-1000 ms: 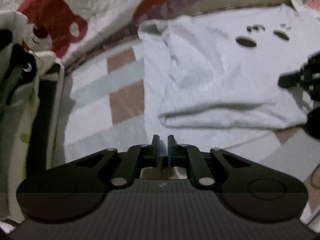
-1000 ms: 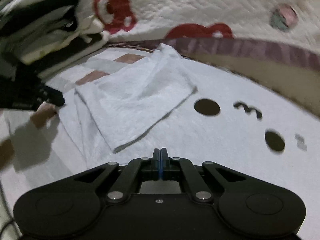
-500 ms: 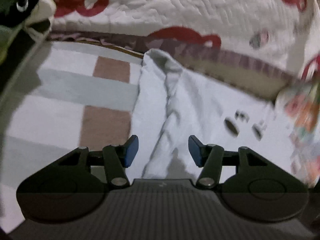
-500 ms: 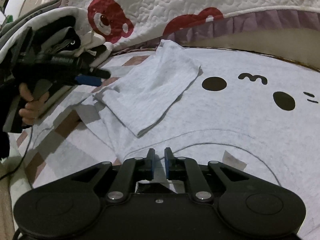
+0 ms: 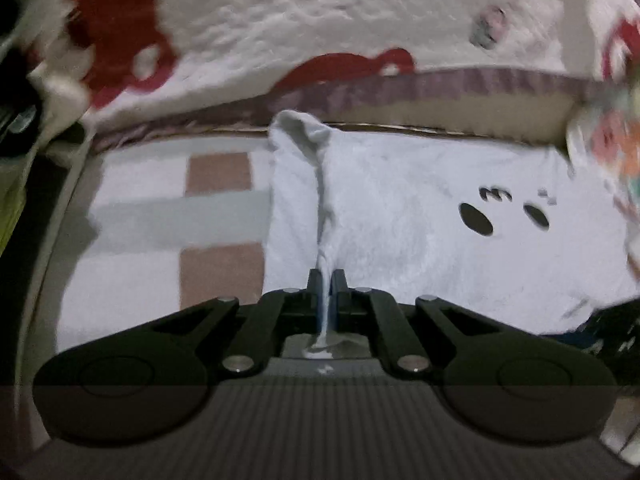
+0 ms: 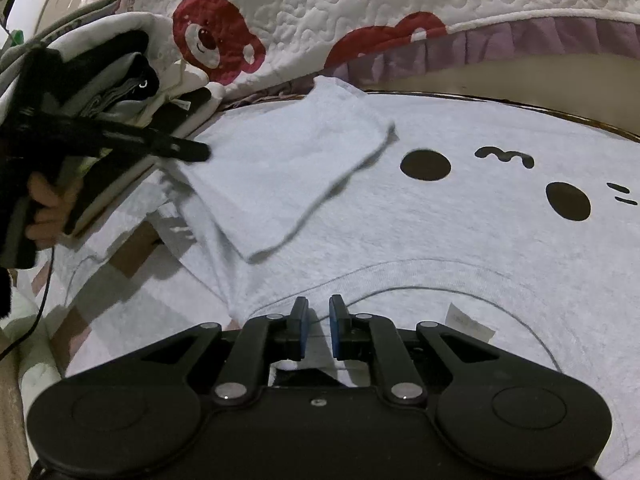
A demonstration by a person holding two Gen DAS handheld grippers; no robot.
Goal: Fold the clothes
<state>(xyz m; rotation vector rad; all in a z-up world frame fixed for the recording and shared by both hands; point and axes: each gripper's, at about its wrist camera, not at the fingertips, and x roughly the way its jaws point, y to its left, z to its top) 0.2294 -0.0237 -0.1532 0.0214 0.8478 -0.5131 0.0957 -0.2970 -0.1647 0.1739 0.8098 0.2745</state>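
A pale grey T-shirt (image 6: 440,232) with a black cartoon face lies flat on the bed, and its sleeve (image 6: 288,168) is folded over the chest. My left gripper (image 5: 326,276) is shut on the sleeve's edge, and a ridge of cloth (image 5: 322,200) runs up from its jaws. The right wrist view shows that same left gripper (image 6: 200,152) at the sleeve's left corner. Over the shirt beside the collar seam (image 6: 420,268), my right gripper (image 6: 319,306) has its jaws a narrow gap apart. No cloth is pinched between them.
A quilt with red bears (image 6: 360,20) rises behind the shirt. A pile of clothes (image 6: 120,64) sits at the left, above a person's hand (image 6: 48,208) on the left tool. A brown and white checked blanket (image 5: 160,208) covers the bed left of the shirt.
My left gripper swung over to the sleeve's edge, opened wide around it, then closed on the cloth. The right gripper's jaws went from fully shut to slightly parted near the collar.
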